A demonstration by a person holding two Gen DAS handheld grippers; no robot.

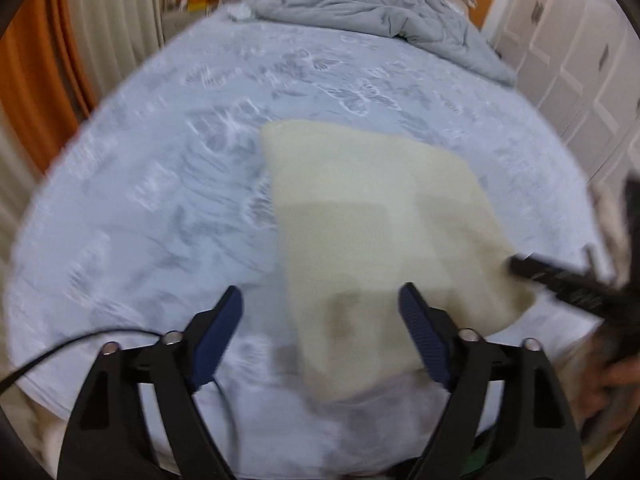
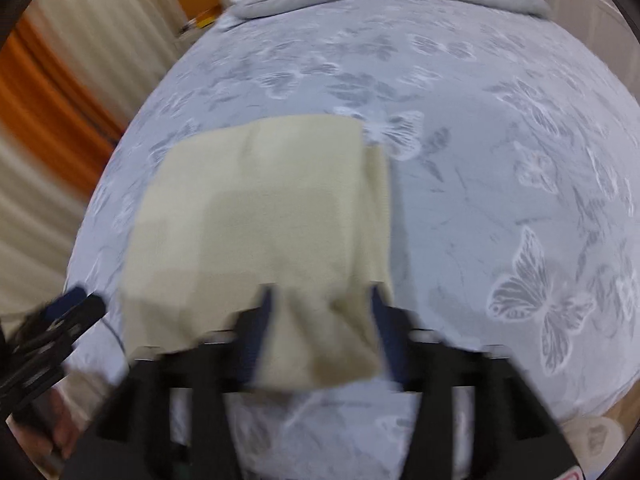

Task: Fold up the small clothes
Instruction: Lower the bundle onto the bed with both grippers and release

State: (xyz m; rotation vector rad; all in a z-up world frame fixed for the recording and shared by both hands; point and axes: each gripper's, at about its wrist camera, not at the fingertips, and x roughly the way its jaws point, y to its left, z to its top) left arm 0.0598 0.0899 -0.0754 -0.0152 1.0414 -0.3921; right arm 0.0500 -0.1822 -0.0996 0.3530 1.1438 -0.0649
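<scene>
A cream folded garment (image 1: 372,216) lies flat on the pale blue butterfly-print bed sheet (image 1: 160,200). My left gripper (image 1: 322,292) stands open over the garment's near left corner, its blue pads wide apart and not pressing on the fabric. In the right wrist view the same garment (image 2: 260,208) fills the middle. My right gripper (image 2: 320,292) is open, with the garment's near right corner lying loose between its blurred fingers. The right gripper (image 1: 560,284) also shows at the garment's right edge in the left wrist view, and the left gripper (image 2: 76,304) shows at the right wrist view's left edge.
A rumpled grey duvet (image 1: 372,12) is heaped at the far end of the bed. Orange and white curtains (image 1: 36,60) hang to the left, and white wardrobe doors (image 1: 580,52) stand to the right. A hand (image 1: 612,380) holds the right gripper. The near bed edge (image 1: 280,460) runs below the fingers.
</scene>
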